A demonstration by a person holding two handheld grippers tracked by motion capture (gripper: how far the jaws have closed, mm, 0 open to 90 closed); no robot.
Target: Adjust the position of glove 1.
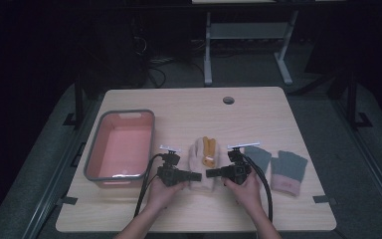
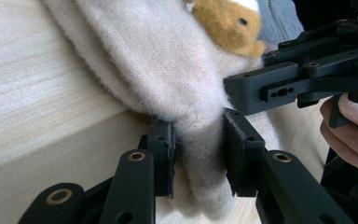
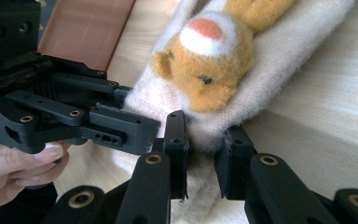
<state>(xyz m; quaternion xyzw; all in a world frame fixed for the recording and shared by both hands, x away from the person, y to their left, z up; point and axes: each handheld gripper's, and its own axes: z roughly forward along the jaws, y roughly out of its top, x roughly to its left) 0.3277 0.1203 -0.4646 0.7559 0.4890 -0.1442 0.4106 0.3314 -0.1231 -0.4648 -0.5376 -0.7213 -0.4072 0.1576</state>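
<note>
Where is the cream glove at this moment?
In the high view the cream glove lies mid-table, between the pink basin and the grey gloves.

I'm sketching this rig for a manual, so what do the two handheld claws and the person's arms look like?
Both the left claw and the right claw are matte black, built from flat linkage bars with brass-coloured pivot bushings and rectangular pads. Each carries a pale grey plate on top and trails a thick black cable. The forearms are bare, with no sleeves visible.
</note>
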